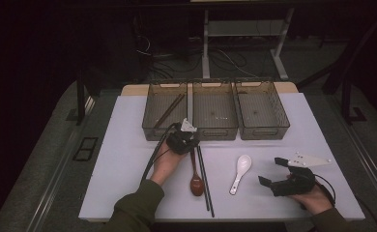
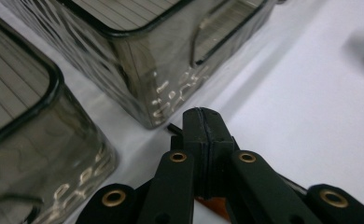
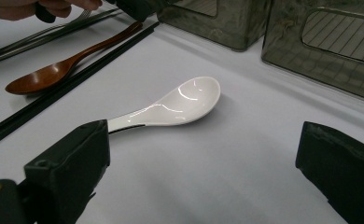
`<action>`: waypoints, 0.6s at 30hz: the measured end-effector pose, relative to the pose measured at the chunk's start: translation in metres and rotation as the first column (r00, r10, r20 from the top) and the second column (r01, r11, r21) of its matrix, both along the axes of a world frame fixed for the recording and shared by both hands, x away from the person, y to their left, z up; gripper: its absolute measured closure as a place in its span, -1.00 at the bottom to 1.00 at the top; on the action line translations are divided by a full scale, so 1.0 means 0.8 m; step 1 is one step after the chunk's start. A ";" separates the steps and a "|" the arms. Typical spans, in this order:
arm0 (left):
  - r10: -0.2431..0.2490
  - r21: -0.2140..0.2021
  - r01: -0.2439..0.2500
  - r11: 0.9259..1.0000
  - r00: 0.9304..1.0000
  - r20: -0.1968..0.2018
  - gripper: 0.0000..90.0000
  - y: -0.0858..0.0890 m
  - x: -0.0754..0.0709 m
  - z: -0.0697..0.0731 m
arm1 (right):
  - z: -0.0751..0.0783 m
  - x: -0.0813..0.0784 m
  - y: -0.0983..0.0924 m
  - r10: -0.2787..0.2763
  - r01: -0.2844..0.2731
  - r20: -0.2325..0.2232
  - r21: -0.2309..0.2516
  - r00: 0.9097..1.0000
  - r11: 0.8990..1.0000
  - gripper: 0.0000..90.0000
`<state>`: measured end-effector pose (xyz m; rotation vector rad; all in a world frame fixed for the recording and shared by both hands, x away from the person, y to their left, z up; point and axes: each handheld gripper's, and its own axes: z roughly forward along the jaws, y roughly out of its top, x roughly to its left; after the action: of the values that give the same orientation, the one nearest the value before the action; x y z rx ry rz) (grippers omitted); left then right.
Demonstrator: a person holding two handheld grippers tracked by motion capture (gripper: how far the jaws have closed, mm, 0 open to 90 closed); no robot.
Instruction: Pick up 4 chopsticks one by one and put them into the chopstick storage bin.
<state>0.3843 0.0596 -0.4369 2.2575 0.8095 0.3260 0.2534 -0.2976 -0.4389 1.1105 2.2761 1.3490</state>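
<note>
While the left gripper (image 1: pixel 189 140) sits with jaws pressed together on the top end of the black chopsticks (image 1: pixel 204 179), just before the middle bin (image 1: pixel 214 130), beside the wooden spoon (image 1: pixel 195 180), the right gripper (image 1: pixel 272 172) rests wide open near the white spoon (image 1: pixel 240 172).

chopsticks (image 1: pixel 205 179) right of wooden spoon (image 1: pixel 195 180) | white spoon (image 1: pixel 240 172) farther right

Smoked translucent plastic bins (image 1: pixel 215 126): I count three, in a row at the table's far side.
Brown wooden spoons (image 1: pixel 195 181): one, which I see on the white tabletop.
White ceramic soup spoons (image 1: pixel 240 171): one.
Black chopsticks (image 1: pixel 205 180): I count two lying side by side on the table.
Brown chopsticks (image 1: pixel 169 110): one pair in the leftmost bin.
Hand-held black grippers: I count two.
</note>
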 end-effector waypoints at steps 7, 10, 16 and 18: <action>0.015 0.037 -0.015 0.999 1.000 0.003 0.97 -0.005 0.005 -0.006 | 0.000 0.000 -0.001 -0.001 0.001 -0.002 0.004 1.000 1.000 -0.94; 0.012 0.038 -0.012 0.999 1.000 -0.001 0.97 -0.006 0.007 -0.009 | 0.000 0.000 0.000 -0.001 0.001 -0.002 0.003 1.000 1.000 -0.94; 0.003 0.035 -0.002 0.999 1.000 -0.009 0.97 -0.010 0.006 -0.011 | 0.001 0.000 -0.001 -0.002 0.002 0.000 0.004 1.000 1.000 -0.94; -0.001 0.035 0.001 0.999 1.000 -0.011 0.97 -0.011 0.005 -0.011 | 0.001 0.000 -0.001 -0.001 0.001 0.000 0.004 1.000 1.000 -0.94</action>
<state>0.3886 0.0506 -0.4457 2.2943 0.8141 0.3304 0.2532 -0.2981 -0.4385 1.1128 2.2733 1.3534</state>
